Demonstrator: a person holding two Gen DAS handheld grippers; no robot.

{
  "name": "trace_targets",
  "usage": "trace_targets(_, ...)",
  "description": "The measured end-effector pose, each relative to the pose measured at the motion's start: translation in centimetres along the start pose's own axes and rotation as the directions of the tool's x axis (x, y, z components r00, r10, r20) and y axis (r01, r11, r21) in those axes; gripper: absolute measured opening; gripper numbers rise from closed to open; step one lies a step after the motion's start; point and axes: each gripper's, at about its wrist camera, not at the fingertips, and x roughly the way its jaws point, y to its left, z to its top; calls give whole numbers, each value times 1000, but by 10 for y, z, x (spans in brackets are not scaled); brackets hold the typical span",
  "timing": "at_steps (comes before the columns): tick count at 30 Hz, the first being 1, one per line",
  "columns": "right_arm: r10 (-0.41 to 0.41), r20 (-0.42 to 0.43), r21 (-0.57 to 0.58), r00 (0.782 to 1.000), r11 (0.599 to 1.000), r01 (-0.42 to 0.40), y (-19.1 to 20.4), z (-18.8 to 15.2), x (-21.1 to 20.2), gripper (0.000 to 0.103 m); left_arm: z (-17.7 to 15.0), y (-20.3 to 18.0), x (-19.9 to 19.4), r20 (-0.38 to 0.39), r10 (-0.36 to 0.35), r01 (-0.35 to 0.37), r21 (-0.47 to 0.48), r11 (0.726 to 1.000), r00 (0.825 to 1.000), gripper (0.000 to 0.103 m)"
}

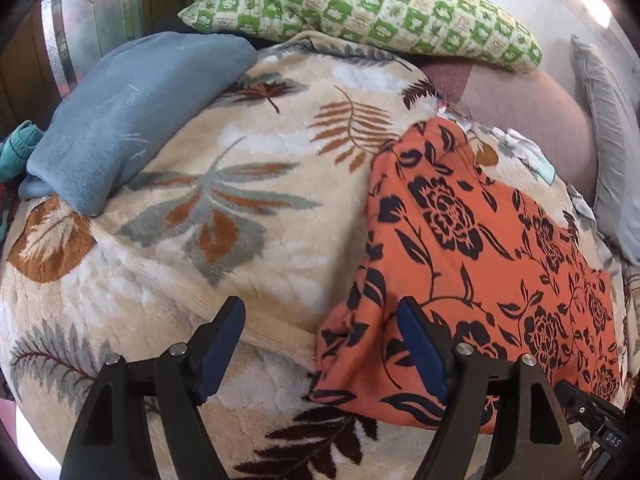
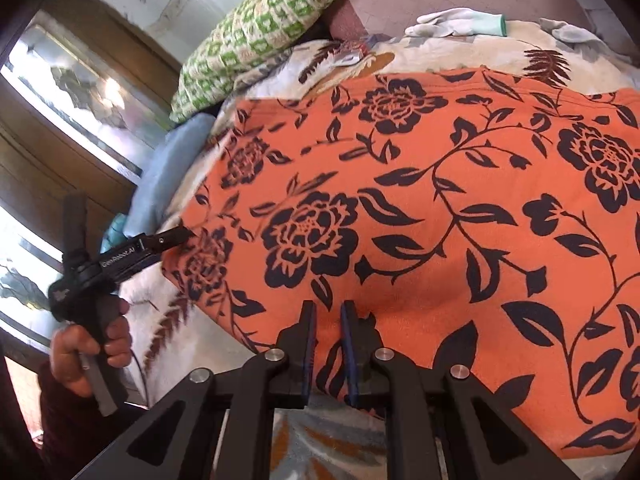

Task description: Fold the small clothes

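Right wrist view: right tool (image 2: 328, 312) seems clamped on the orange garment (image 2: 420, 208); left tool (image 1: 322, 316), spread wide, could miss its edge.

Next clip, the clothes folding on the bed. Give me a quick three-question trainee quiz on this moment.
1. True or false: the left claw is open.
2. What pattern is on the orange cloth? A) stripes B) black flowers C) dots
3. Which claw is pinching the cloth's near edge?

Key:
1. True; nothing sits between its fingers.
2. B.
3. The right claw; it is shut on the edge above the leaf-print blanket.
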Motion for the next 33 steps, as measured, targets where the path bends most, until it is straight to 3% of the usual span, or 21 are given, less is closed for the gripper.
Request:
trace_targets(5, 13, 25, -14, 1000, 1000, -12, 4, 1, -4, 16, 0, 5, 6, -21, -28, 28, -4, 1000, 999, 77)
trace_targets(6, 11, 25, -13, 1000, 1000, -11, 5, 1, -4, 16, -1, 4, 7, -27, -46, 46, -3, 999, 999, 71)
trace_targets(7, 9, 24, -10, 1000, 1000, -9, 4, 2, -4, 16, -2, 3, 7, -33, -67, 68, 2, 998, 997, 48)
trace_targets(8, 4, 14, -4, 1000, 1000, -4, 2, 2, -1, 16, -3, 1, 9, -49, -102, 103, 12, 995, 994, 32)
trace_targets(9, -6, -1, 4, 1000, 1000, 6, 0, 2, 2, 16, -4, -2, 10, -63, -129, 130, 21, 991, 990, 28)
trace_targets(11, -23, -57, 37, 998, 999, 25, -8, 2, 14, 15, -5, -6, 11, -61, -113, 116, 48, 992, 992, 23)
trace_targets(14, -1, -55, 58, 998, 998, 4, -12, 5, 12, 14, -5, -8, 10, -69, -129, 133, 52, 990, 989, 14)
trace_targets(21, 33, 59, 54, 998, 998, -37, -12, 13, -16, 14, -3, 4, -1, -67, -170, 170, 3, 985, 983, 16)
trace_targets(22, 43, 78, 56, 996, 997, -47, -12, 15, -20, 14, -3, 6, -4, -63, -167, 166, -8, 986, 984, 25)
trace_targets(25, 39, 125, 56, 991, 997, -47, -11, 19, -32, 14, -6, 12, -14, -30, -140, 139, -53, 989, 990, 65)
trace_targets(26, 25, 141, 48, 990, 998, -32, -10, 19, -36, 14, -7, 13, -17, -23, -142, 140, -65, 988, 990, 70)
trace_targets(30, 11, 180, 52, 984, 998, -20, -12, 20, -50, 13, -17, 9, -14, -64, -147, 141, -92, 986, 987, 71)
trace_targets(33, 14, 213, 60, 977, 998, -27, -13, 19, -62, 13, -27, 0, -5, -118, -186, 172, -116, 978, 975, 71)
